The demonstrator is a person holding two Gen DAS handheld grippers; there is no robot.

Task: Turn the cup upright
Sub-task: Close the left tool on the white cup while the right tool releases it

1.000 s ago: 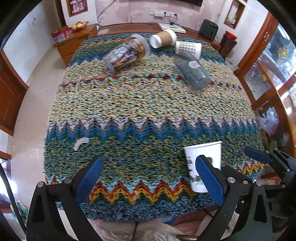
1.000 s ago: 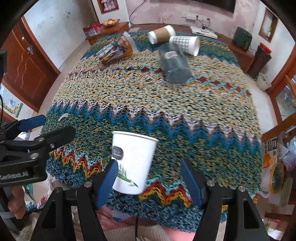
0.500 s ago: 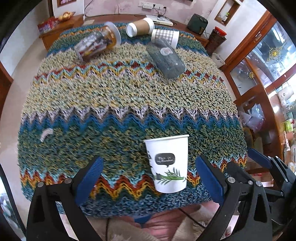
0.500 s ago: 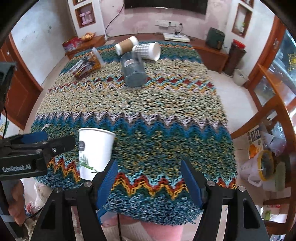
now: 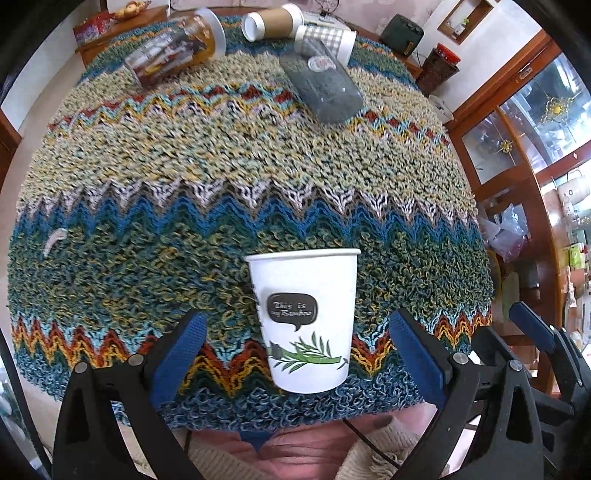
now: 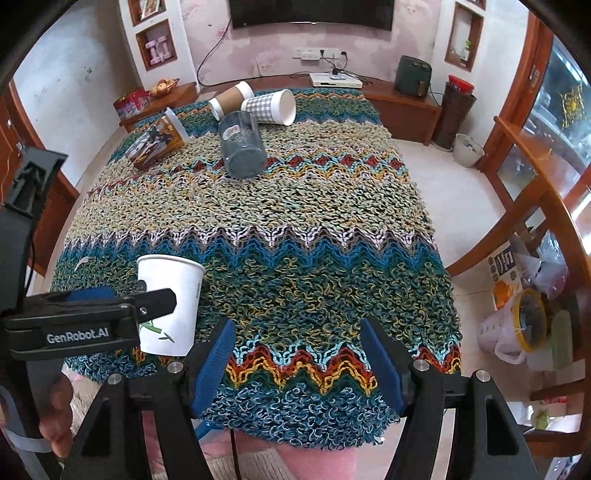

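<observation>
- White scrap point(image 5: 54, 240) lies on the knitted cloth point(image 5: 236, 166) at the far left, well apart from everything else.
- Left gripper point(image 5: 295, 354) has its blue fingers spread wide with the paper cup point(image 5: 304, 321) standing between them, touched by neither; a second ago the cup sat off by this gripper's right finger, so the tool has swung round to centre on it.
- Paper cup point(image 6: 168, 302) stands mouth up near the front edge of the cloth, its printed label reading the right way; it looked just as upright a second ago, so the flip appears to be done already.
- Right gripper point(image 6: 295, 362) is also wide and holds nothing; a second ago the cup stood between its fingers, and now the cup sits to its left, so this tool has drawn off to the side.
- Farther back, four other cups lie on their sides: a clear printed cup point(image 5: 173, 48), a brown cup point(image 5: 271, 20), a checked cup point(image 5: 325, 38) and a grey cup point(image 5: 325, 85), unchanged.
- My judgement: this cup needs nothing more, and a toppled one could come next.
</observation>
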